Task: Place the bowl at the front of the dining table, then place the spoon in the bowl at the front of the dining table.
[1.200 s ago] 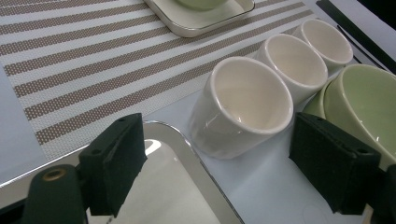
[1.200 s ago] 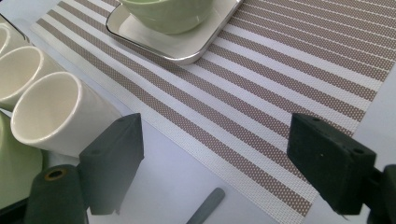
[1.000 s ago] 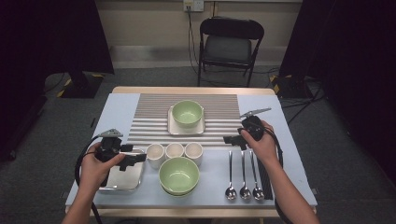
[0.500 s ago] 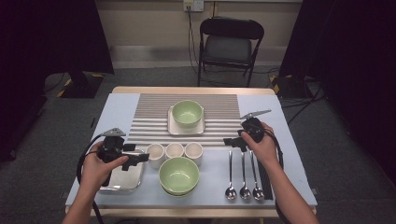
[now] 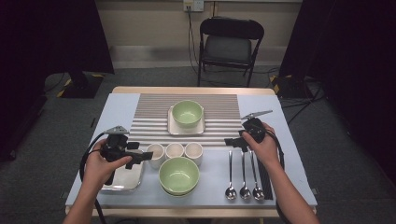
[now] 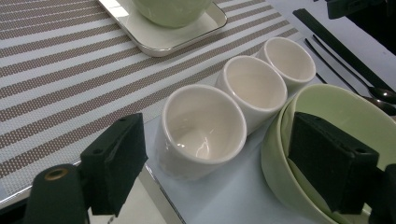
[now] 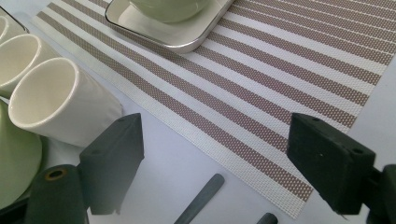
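Note:
Three white cups stand in a row in front of the striped placemat [image 5: 187,135]: left cup [image 5: 155,154], middle cup [image 5: 174,150], right cup [image 5: 193,151]. My left gripper [image 5: 142,152] is open just left of them. In the left gripper view, the left cup [image 6: 201,128] sits ahead between the jaws of that gripper [image 6: 224,163], untouched. A stack of green bowls [image 5: 179,173] rests in front of the cups. My right gripper [image 5: 230,142] hovers open above the spoon handles [image 7: 201,198]. Nothing sits between the jaws of the right gripper [image 7: 215,163], with the nearest cup [image 7: 56,100] to its left.
A green bowl [image 5: 187,113] sits on a white square plate [image 5: 172,128] on the mat. Three spoons [image 5: 243,175] and black chopsticks [image 5: 264,177] lie at the right front. A silver tray [image 5: 123,179] lies under my left hand. A folding chair [image 5: 229,46] stands beyond the table.
My left gripper has edged slightly right toward the cups. The right gripper has held its place.

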Available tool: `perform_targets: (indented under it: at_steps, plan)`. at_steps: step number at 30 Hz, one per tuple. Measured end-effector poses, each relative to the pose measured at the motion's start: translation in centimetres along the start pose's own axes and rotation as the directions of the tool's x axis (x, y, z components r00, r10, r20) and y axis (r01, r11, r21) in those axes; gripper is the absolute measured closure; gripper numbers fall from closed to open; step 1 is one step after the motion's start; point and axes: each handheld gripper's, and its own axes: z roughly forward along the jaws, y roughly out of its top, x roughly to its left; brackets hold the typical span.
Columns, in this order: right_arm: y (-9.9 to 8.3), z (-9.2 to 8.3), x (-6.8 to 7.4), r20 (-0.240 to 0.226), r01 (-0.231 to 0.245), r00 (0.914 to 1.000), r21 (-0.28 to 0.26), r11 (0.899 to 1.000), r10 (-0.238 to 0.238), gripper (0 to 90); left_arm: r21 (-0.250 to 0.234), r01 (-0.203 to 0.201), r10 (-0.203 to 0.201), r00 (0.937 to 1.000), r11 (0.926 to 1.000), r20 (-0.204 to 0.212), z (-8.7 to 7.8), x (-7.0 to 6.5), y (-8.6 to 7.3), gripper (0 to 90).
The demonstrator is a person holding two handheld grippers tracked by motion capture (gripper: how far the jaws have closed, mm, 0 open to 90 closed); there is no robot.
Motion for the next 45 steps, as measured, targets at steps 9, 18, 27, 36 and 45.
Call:
perform_targets:
  at_steps: [9, 18, 27, 36, 45]
  plan:
    - [0.0, 0.1, 0.1, -0.003, 0.004, 1.0000, 0.004, 1.000, -0.004, 18.2, 0.002, -0.019, 0.019, 0.9996, 0.9998, 0.020, 0.0, -0.6, 0.6, 24.0]
    - [0.0, 0.2, 0.3, -0.005, 0.007, 1.0000, 0.010, 1.000, -0.007, 18.3, 0.014, -0.026, 0.026, 0.9991, 0.9996, 0.034, 0.1, -1.2, 1.3, 27.7]
    - [0.0, 0.2, 0.3, -0.012, 0.005, 0.9999, 0.009, 1.000, -0.005, 18.3, 0.013, -0.034, 0.033, 0.9981, 0.9994, 0.052, 0.5, -1.9, 1.9, 27.7]
    - [-0.1, 0.2, 0.3, -0.014, 0.006, 0.9999, 0.011, 1.000, -0.006, 18.2, 0.015, -0.039, 0.038, 0.9969, 0.9991, 0.069, 1.1, -2.5, 2.4, 26.4]
    - [-0.2, 0.1, 0.2, -0.017, 0.002, 0.9998, 0.011, 1.000, -0.002, 18.3, 0.030, -0.049, 0.047, 0.9963, 0.9983, 0.071, 1.7, -3.2, 2.8, 25.7]
